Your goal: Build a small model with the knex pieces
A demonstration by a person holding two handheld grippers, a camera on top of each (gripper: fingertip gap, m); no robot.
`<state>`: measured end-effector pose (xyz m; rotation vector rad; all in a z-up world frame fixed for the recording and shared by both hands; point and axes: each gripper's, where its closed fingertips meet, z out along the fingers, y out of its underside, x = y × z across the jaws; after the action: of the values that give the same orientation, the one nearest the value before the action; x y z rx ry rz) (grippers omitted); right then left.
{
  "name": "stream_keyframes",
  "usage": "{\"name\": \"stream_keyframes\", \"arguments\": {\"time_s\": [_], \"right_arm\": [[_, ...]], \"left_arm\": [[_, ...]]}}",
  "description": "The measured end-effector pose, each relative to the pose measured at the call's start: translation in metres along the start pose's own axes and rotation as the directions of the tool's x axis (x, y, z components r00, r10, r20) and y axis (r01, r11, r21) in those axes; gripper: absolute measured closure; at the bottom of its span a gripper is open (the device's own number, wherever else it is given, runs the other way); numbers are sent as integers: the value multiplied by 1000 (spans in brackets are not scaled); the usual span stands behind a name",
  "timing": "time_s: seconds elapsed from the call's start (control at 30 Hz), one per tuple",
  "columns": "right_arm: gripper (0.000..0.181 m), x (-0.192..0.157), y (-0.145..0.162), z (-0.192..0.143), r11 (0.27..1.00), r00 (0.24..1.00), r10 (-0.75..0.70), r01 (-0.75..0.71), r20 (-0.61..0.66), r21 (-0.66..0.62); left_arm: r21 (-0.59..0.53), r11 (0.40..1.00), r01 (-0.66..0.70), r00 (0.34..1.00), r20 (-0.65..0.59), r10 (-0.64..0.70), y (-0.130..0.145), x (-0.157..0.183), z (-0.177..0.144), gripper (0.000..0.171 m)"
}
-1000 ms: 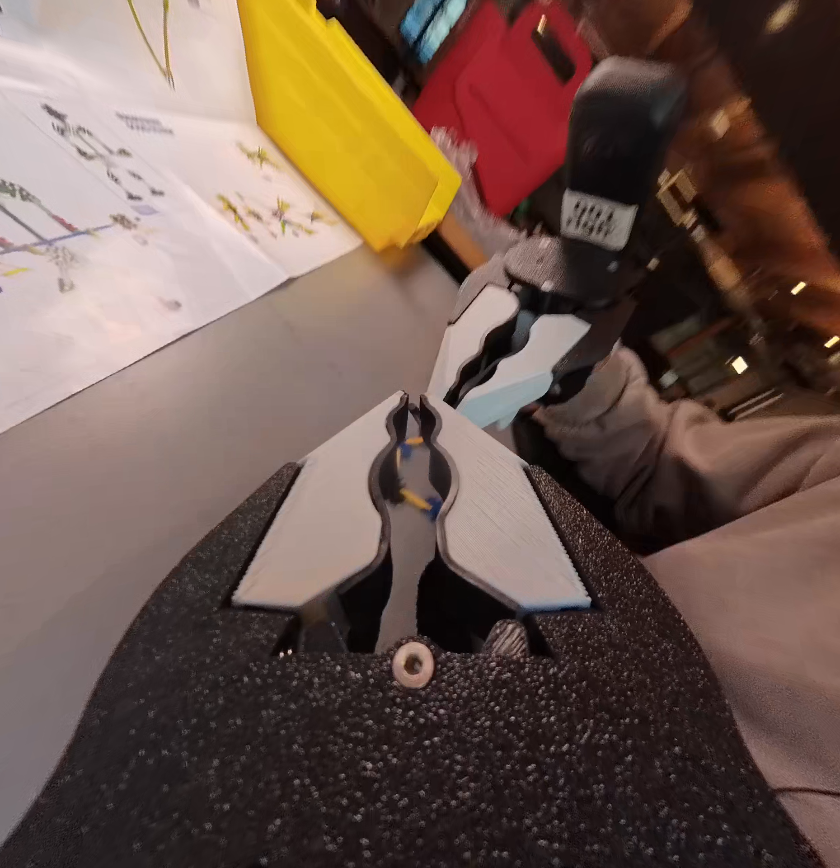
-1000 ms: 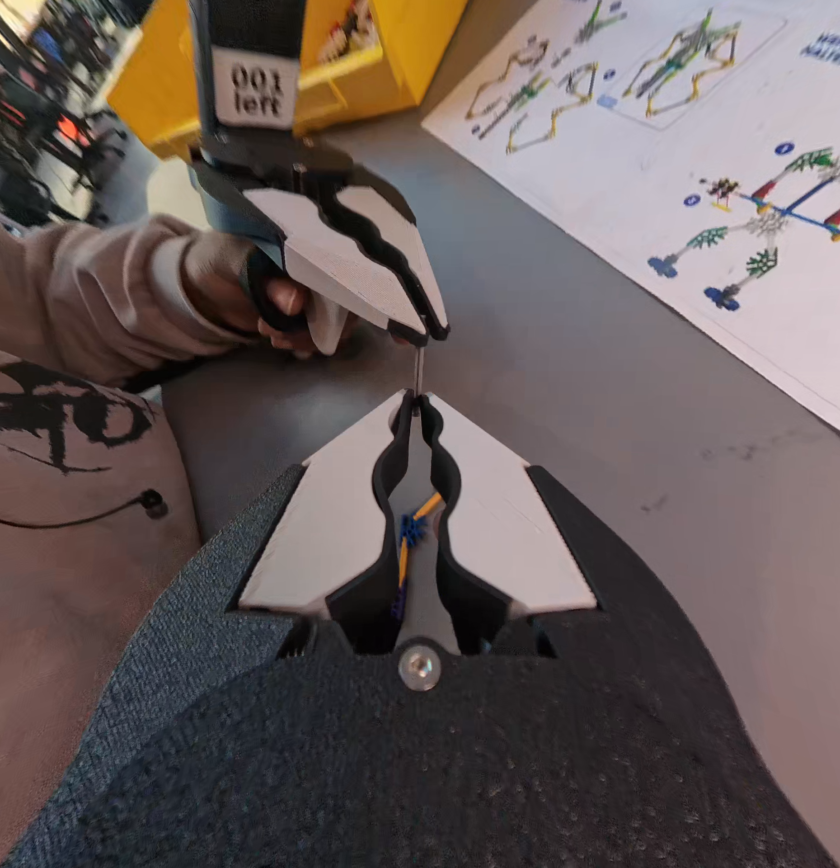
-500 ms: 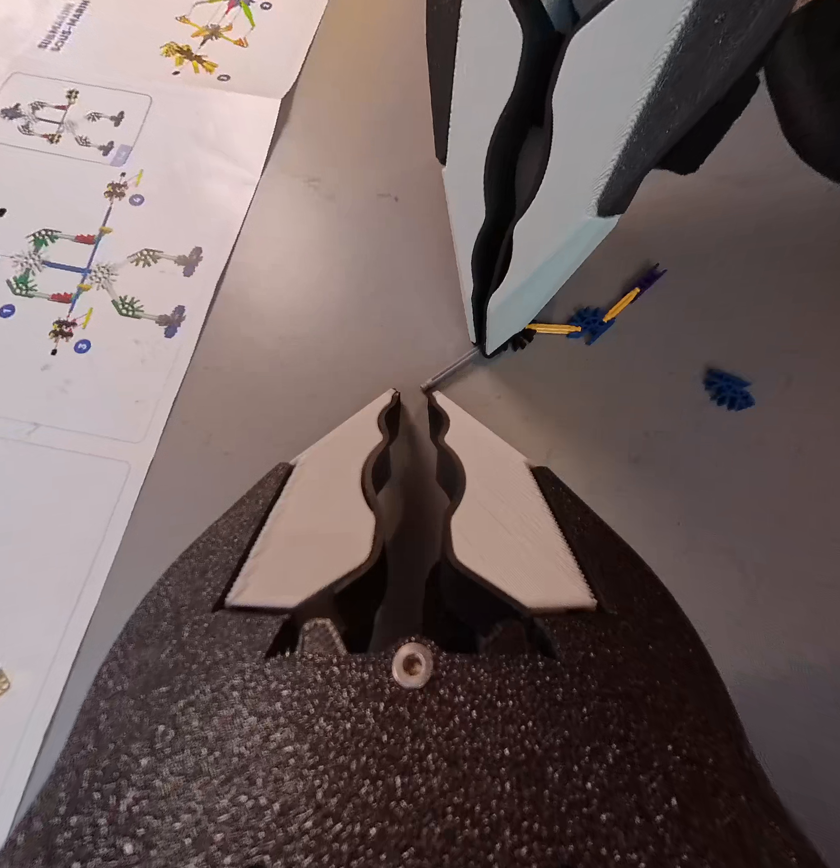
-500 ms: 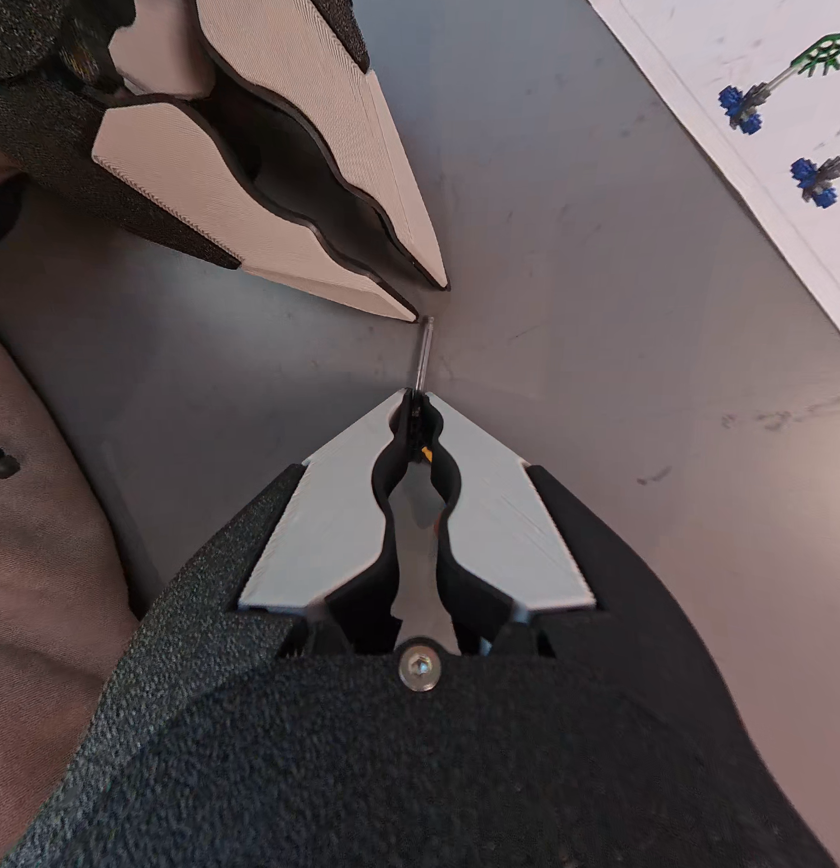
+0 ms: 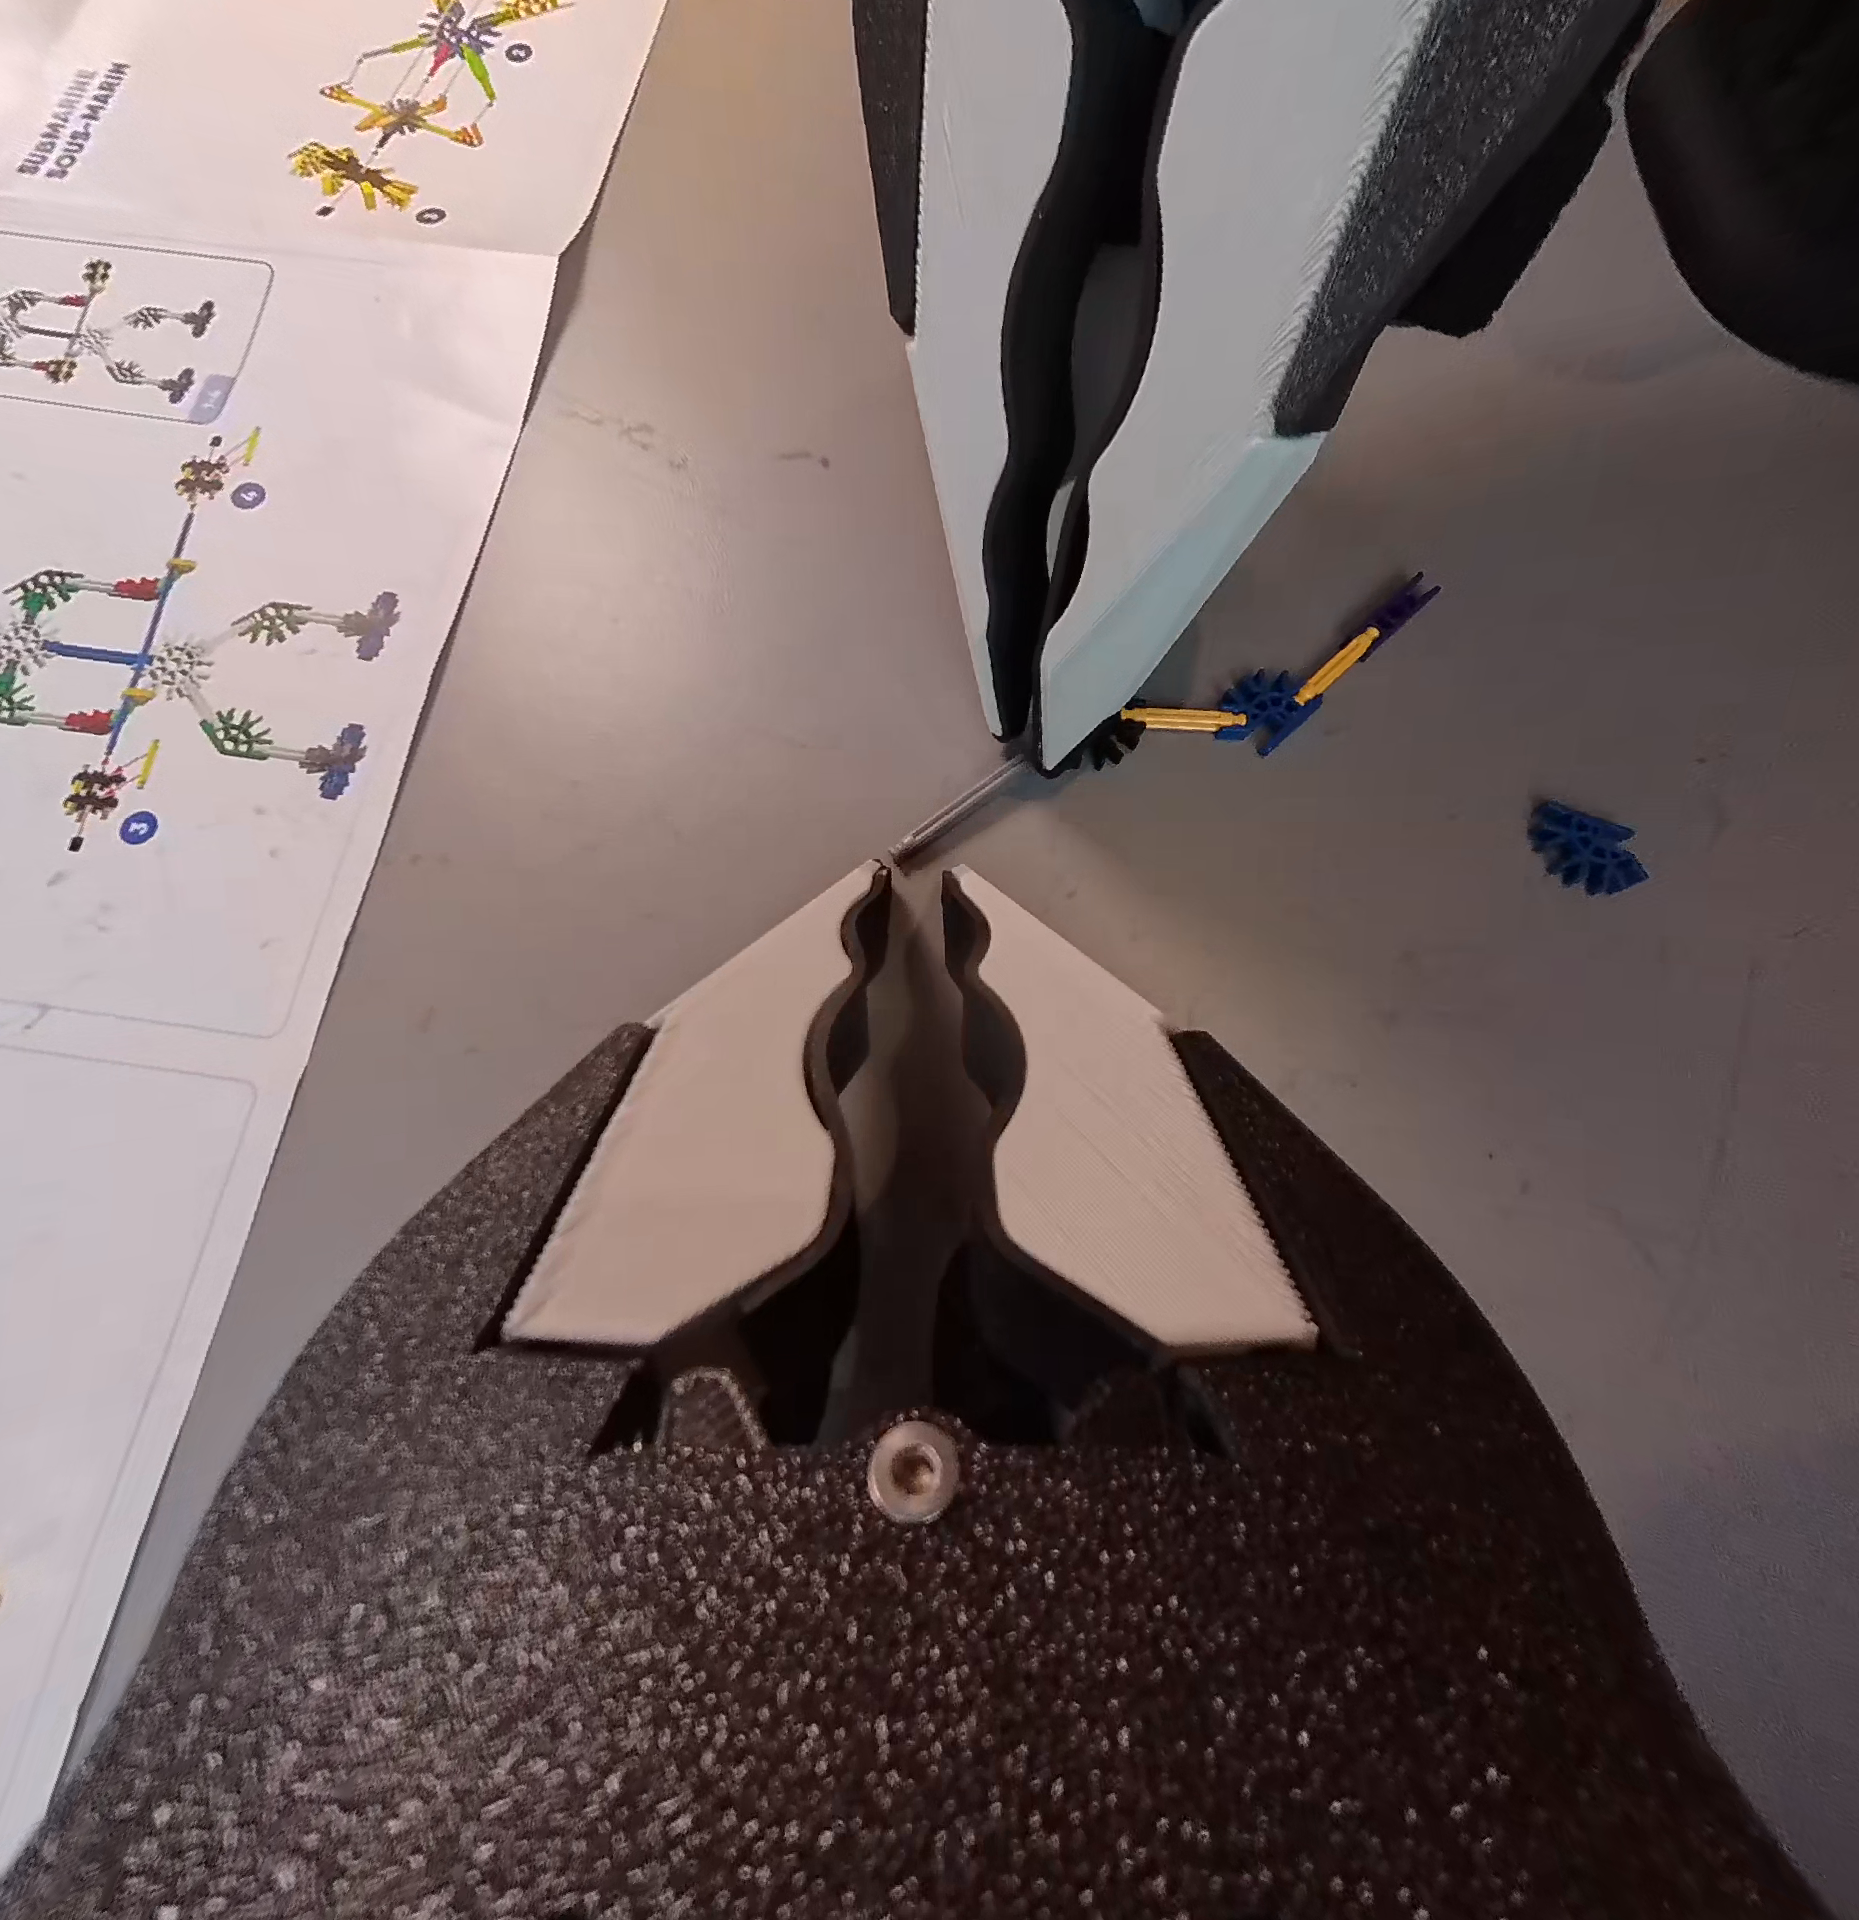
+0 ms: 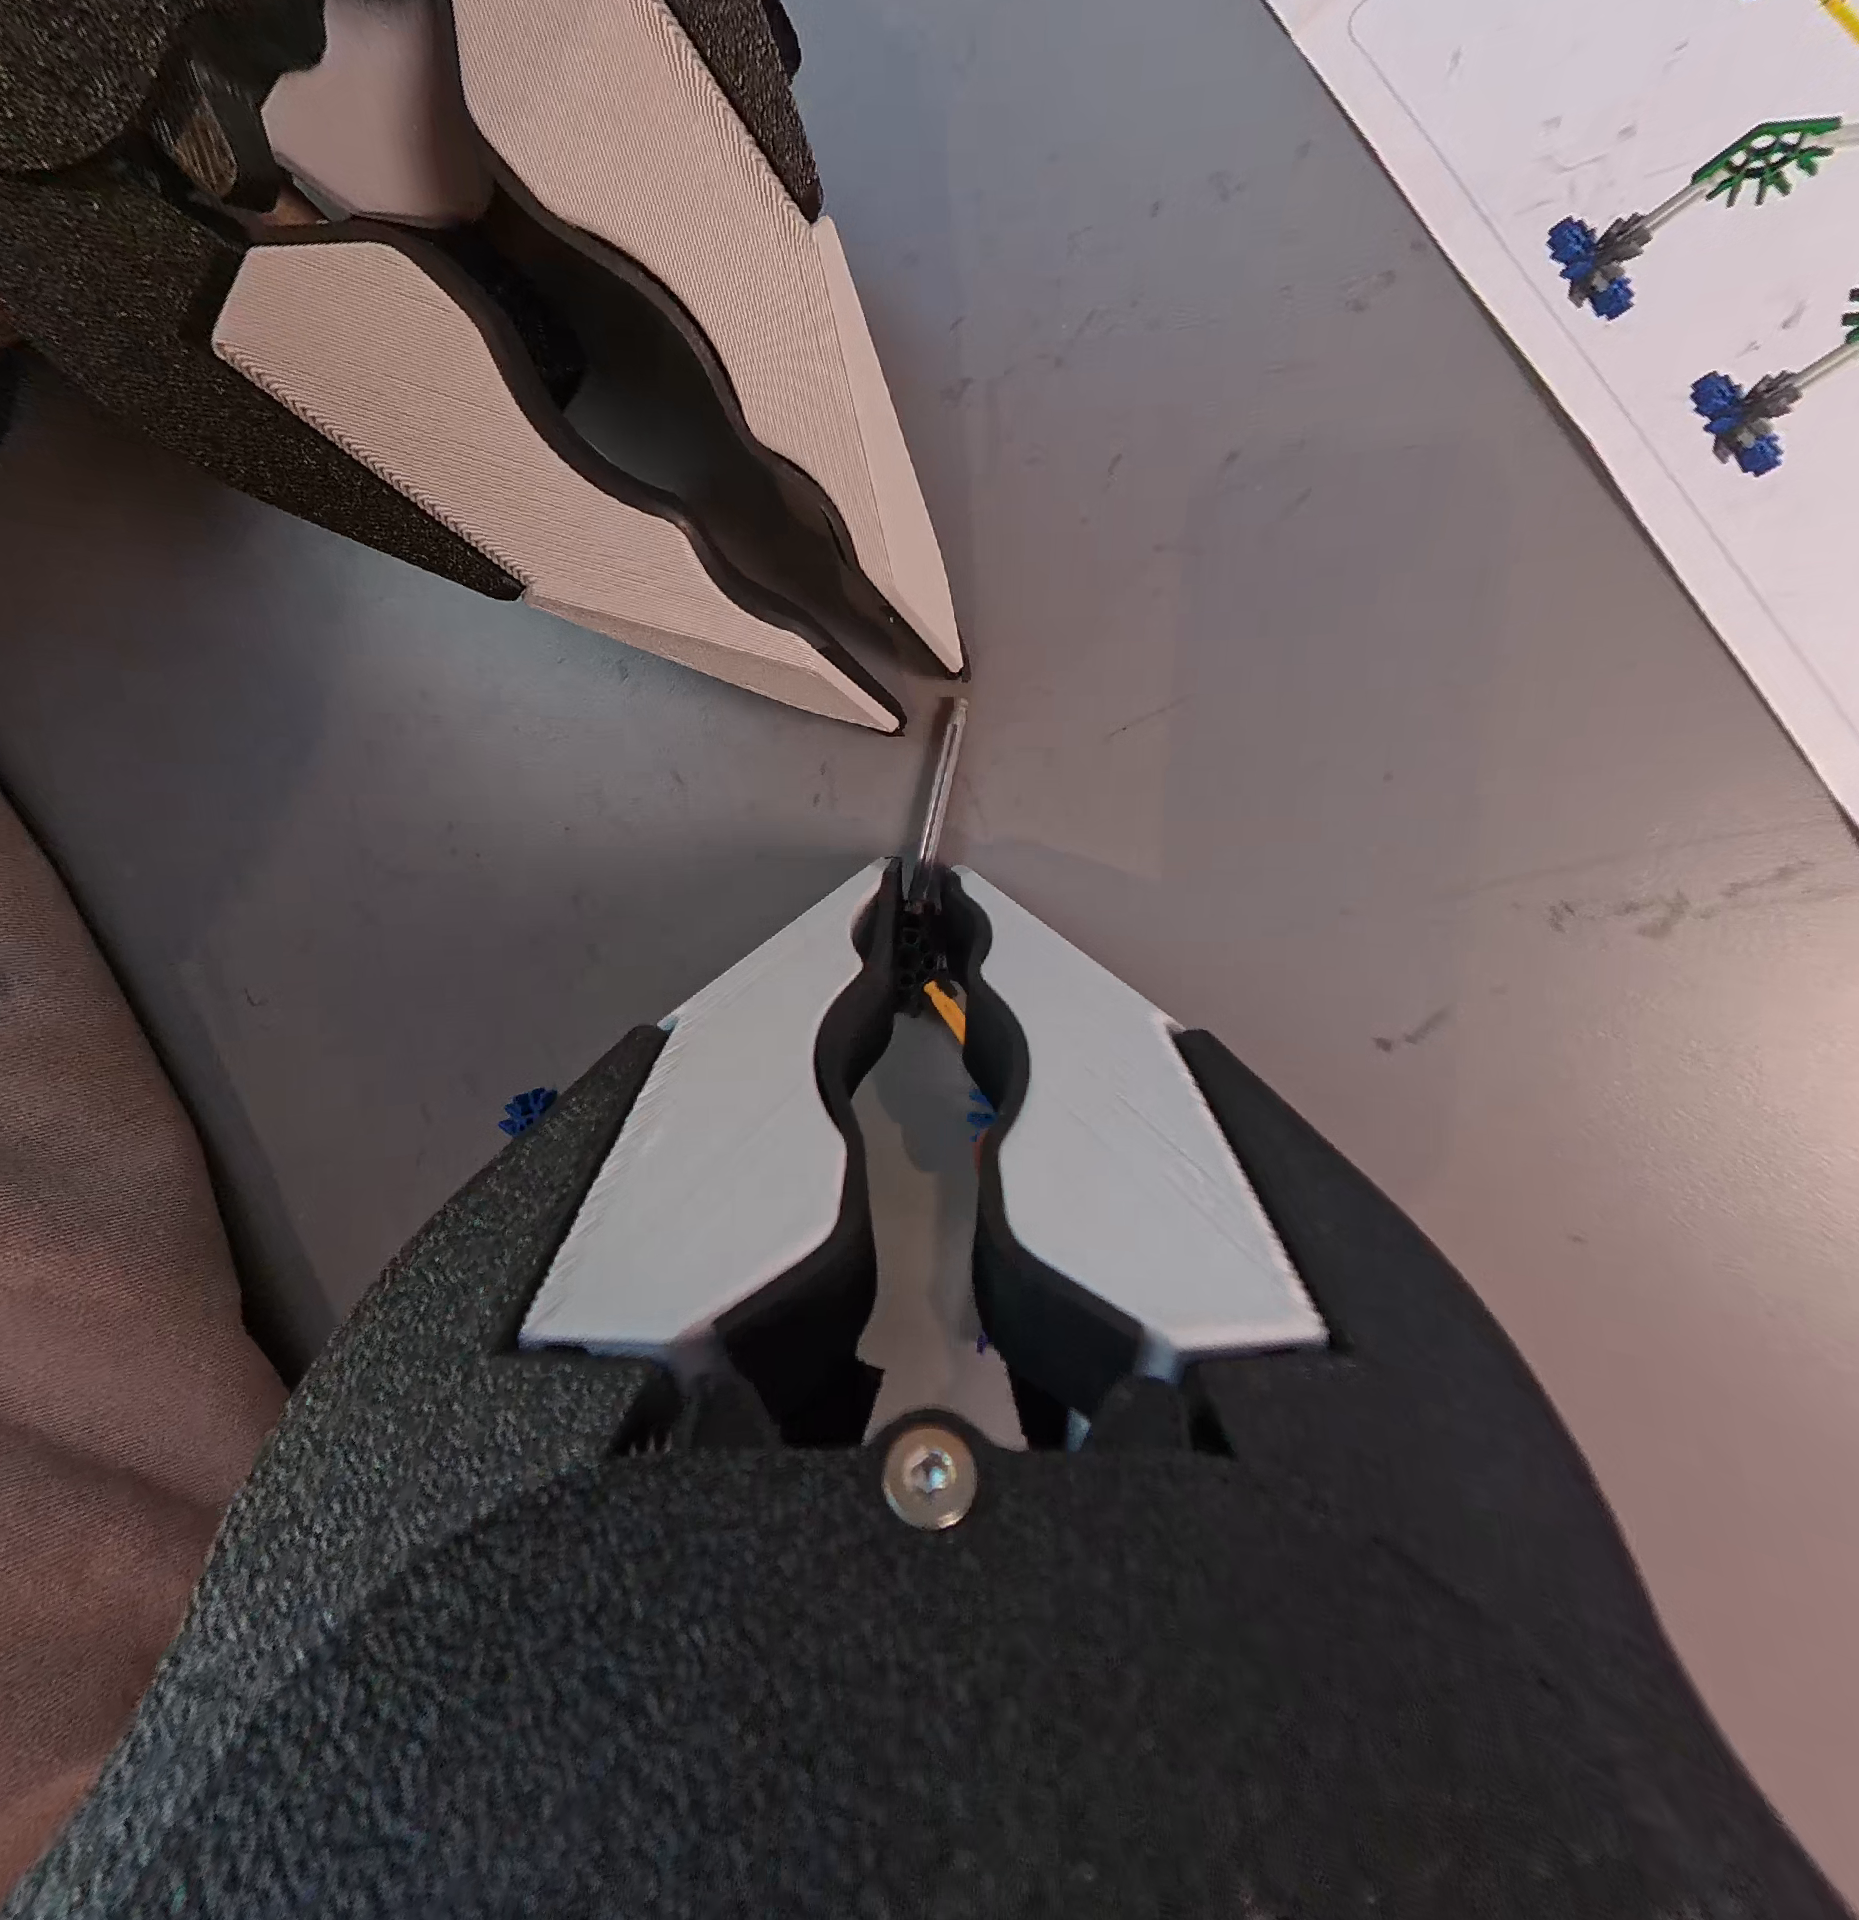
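My right gripper (image 6: pixel 920 871) is shut on a black connector (image 6: pixel 917 940) of a small rod-and-connector toy piece. A thin grey rod (image 6: pixel 940 779) sticks out ahead of its tips. In the left wrist view the right gripper (image 5: pixel 1029 748) comes down from the top, and the piece trails from it: a yellow rod (image 5: pixel 1179 717), a blue connector (image 5: pixel 1268 709), then a purple end (image 5: pixel 1403 603). My left gripper (image 5: pixel 917 873) is slightly open and empty, its tips at the free end of the grey rod (image 5: pixel 956 816). It shows at upper left in the right wrist view (image 6: pixel 930 698).
A loose blue connector (image 5: pixel 1590 847) lies on the grey table (image 5: pixel 1424 1039) to the right. A printed instruction sheet (image 5: pixel 177 623) covers the left side and shows in the right wrist view (image 6: pixel 1683 260). A person's clothing (image 6: pixel 73 1247) is at the table's near edge. Both grippers' tips are close together, under 4 cm apart.
A second ago both grippers were raised and my left gripper was shut on the grey rod's end. Both have come down close to the table, and the left has opened off the rod.
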<state>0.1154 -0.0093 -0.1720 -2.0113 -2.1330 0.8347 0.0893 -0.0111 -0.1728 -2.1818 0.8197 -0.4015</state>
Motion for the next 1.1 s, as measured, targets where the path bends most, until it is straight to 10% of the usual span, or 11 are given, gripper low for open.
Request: {"name": "stream_keyframes", "arguments": {"time_s": [1.1], "right_arm": [[181, -2, 10, -7, 988, 985, -141, 134, -99, -76]], "left_arm": [[2, 999, -32, 999, -27, 32, -3, 11, 3, 163]]}}
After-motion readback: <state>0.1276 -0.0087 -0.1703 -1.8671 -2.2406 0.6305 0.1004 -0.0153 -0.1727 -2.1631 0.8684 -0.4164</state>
